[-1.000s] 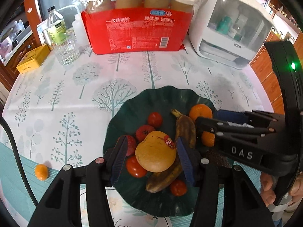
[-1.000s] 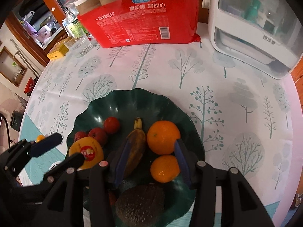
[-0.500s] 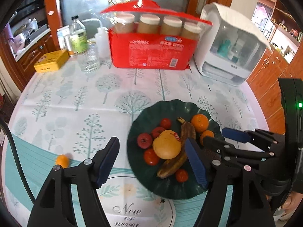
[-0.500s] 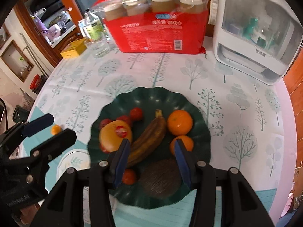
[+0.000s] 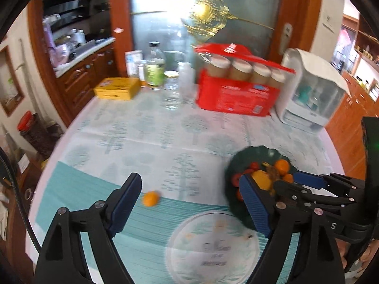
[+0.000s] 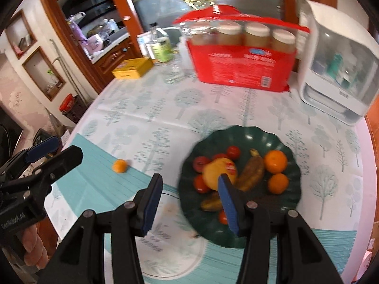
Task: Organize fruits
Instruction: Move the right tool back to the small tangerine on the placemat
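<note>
A dark green plate (image 6: 236,132) holds a yellow fruit with a red sticker (image 6: 218,171), a brown banana (image 6: 252,169), two oranges (image 6: 274,161), and several small red fruits. One small orange (image 5: 151,198) lies alone on the teal cloth, left of the plate (image 5: 255,152). My left gripper (image 5: 189,201) hovers above the cloth, its jaws opening, with nothing between them; the small orange sits just past its left finger. Beside it, my right gripper (image 6: 189,203) hangs over the plate's near left edge, partly open and holding nothing. Each gripper shows in the other's view: left (image 6: 59,152), right (image 5: 293,183).
At the table's back stand a red pack of jars (image 6: 241,54), a white appliance (image 6: 338,75), a yellow box (image 6: 132,68), a glass and bottles (image 6: 163,45). The round table's edge curves close on the left, with wooden cabinets beyond.
Both grippers have risen and pulled back from the plate. The left jaws, which were around the yellow fruit, have spread wide and left it on the plate. The left view has swung toward the small orange.
</note>
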`<state>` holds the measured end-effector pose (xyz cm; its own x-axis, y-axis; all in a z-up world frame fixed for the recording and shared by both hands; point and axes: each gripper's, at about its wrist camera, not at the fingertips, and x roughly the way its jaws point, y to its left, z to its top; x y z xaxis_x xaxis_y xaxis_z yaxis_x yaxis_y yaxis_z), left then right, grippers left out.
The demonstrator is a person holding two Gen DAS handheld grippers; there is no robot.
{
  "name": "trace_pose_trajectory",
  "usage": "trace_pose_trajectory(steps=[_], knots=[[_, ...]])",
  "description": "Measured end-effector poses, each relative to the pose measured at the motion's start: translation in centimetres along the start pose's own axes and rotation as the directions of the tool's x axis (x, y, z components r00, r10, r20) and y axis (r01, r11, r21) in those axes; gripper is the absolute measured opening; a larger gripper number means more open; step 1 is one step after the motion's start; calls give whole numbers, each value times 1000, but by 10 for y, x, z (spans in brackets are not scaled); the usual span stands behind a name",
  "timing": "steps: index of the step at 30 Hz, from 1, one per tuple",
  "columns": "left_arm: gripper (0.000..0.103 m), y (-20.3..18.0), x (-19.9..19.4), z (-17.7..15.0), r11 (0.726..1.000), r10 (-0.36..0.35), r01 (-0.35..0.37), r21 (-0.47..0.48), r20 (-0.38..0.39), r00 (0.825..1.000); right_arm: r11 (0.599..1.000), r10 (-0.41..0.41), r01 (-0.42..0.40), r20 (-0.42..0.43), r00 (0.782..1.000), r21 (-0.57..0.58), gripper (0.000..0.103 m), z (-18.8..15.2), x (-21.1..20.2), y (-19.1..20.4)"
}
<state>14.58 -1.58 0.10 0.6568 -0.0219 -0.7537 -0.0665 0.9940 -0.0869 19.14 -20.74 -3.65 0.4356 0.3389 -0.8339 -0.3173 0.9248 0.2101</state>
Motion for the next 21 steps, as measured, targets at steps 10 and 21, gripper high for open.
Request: trace_pose_trajectory(steps=[10, 21], knots=[[89, 92, -9, -5, 991, 124, -122, -63, 29, 992, 996, 48, -49, -7, 999, -68, 49, 15, 23, 79], [89, 155, 47, -31, 986, 134, -141, -85, -78, 988, 998, 35, -40, -94, 995, -52, 49, 12, 103, 126]])
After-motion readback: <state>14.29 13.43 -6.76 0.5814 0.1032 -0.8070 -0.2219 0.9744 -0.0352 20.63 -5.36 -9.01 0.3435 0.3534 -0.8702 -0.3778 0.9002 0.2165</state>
